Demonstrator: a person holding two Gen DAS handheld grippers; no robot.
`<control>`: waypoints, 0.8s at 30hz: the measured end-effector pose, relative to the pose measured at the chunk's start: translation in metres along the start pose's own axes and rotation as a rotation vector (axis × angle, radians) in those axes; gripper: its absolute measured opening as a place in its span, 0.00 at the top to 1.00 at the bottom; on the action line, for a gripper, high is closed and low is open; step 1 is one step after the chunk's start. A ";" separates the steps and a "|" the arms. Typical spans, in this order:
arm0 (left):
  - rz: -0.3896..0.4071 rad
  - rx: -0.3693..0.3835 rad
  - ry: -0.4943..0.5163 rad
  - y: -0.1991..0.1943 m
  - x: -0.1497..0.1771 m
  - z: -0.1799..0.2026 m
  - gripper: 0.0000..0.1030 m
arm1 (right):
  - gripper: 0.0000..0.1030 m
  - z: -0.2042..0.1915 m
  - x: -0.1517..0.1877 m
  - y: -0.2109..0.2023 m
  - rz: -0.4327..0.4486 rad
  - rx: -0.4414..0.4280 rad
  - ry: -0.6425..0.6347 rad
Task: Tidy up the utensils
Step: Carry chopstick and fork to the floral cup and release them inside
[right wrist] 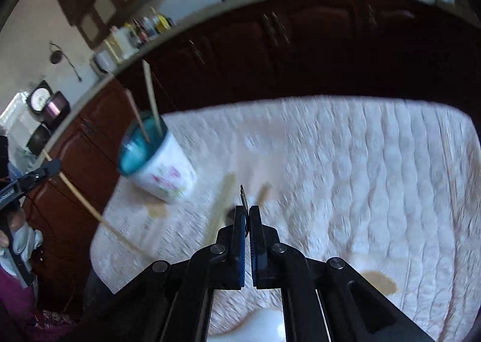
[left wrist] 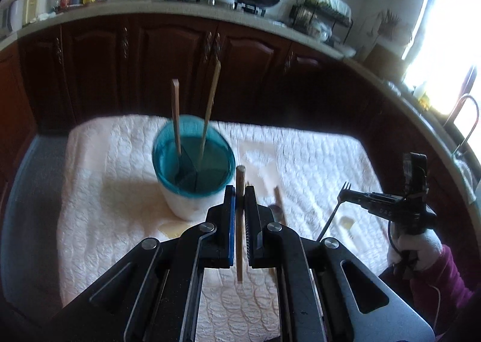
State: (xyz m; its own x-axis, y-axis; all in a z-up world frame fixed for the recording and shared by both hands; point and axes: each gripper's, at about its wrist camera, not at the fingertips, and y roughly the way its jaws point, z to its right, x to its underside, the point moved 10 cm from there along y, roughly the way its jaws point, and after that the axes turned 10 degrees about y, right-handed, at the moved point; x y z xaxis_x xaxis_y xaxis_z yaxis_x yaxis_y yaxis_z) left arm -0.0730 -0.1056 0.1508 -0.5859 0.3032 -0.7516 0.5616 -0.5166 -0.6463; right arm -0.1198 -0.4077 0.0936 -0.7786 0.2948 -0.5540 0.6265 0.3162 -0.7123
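Observation:
A white cup with a teal inside [left wrist: 192,167] stands on the quilted white cloth [left wrist: 315,161] and holds two wooden chopsticks [left wrist: 176,119]. My left gripper [left wrist: 239,191] is shut on a wooden chopstick [left wrist: 239,221], held upright just right of the cup. My right gripper [left wrist: 354,196] is shut on a dark metal fork [left wrist: 333,209], lifted above the cloth at the right. In the right wrist view the right gripper [right wrist: 246,212] holds the fork [right wrist: 244,196]; the cup [right wrist: 156,161] is to the left. A wooden utensil [right wrist: 221,206] lies on the cloth beside it.
Another wooden-handled utensil [left wrist: 279,200] lies on the cloth right of my left gripper. Brownish stains [right wrist: 380,282] mark the cloth. Dark wood cabinets [left wrist: 168,65] stand behind the table, with a counter carrying pots and bottles above.

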 end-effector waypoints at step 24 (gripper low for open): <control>0.147 -0.226 -0.029 -0.016 -0.115 -0.094 0.96 | 0.98 -0.167 -0.114 0.076 0.129 -0.005 -0.266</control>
State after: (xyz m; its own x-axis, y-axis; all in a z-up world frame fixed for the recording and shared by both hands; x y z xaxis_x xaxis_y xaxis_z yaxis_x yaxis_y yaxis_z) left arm 0.0405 -0.0566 0.2350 -0.5029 0.2133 -0.8376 0.7564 -0.3604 -0.5459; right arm 0.0224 -0.2667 0.1741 -0.6741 0.0865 -0.7335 0.7204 0.2961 -0.6272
